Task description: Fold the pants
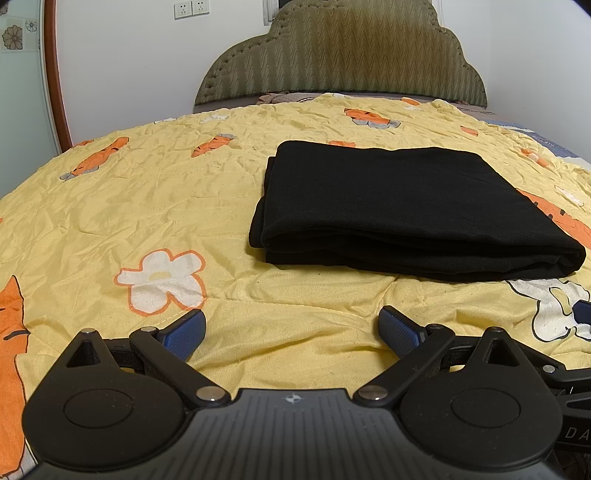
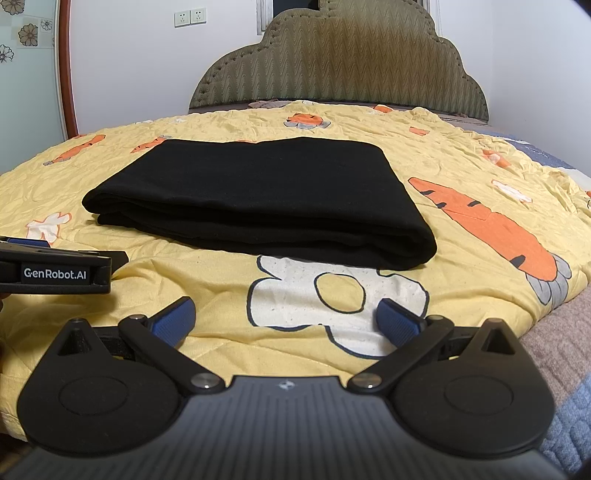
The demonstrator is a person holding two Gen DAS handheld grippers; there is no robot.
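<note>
The black pants (image 1: pixel 402 210) lie folded in a flat, thick rectangle on the yellow quilt (image 1: pixel 155 206). They also show in the right wrist view (image 2: pixel 266 199). My left gripper (image 1: pixel 291 328) is open and empty, held over the quilt short of the pants' near edge. My right gripper (image 2: pixel 284 317) is open and empty, also short of the near edge, over a white flower print. The left gripper's body shows at the left edge of the right wrist view (image 2: pixel 55 271).
A padded olive headboard (image 1: pixel 343 55) stands at the far end of the bed. A white wall with sockets (image 1: pixel 192 9) is behind it. A wooden-framed panel (image 1: pixel 51 74) is at far left. The quilt's right edge drops to a grey-brown bedspread (image 2: pixel 554 332).
</note>
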